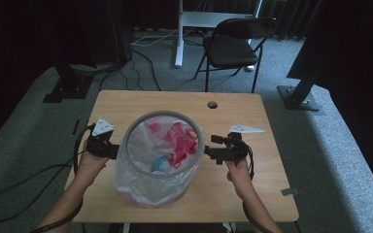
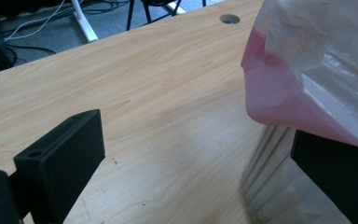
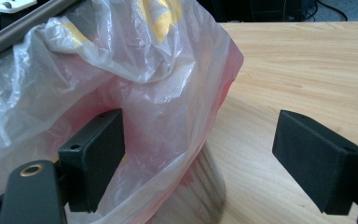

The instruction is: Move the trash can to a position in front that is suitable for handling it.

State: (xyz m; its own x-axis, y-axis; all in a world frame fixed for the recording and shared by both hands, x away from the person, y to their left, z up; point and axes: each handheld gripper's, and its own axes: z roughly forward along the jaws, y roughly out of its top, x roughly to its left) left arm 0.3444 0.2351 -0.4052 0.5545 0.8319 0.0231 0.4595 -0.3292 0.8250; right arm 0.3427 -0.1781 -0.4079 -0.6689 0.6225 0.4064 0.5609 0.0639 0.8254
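High view: tongs (image 1: 118,149) (image 1: 208,152) flanking bin (image 1: 161,160).

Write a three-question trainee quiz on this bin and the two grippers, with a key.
1. True or false: the plastic bag hangs over the outside of the bin.
2. How do the jaws of the left gripper stand?
A. open, with bare table between them
B. shut on the bag
C. shut on a cable
3. Fill in: behind the table stands a black folding ____.

Key
1. True; the bag drapes down the bin's wall.
2. A.
3. chair.
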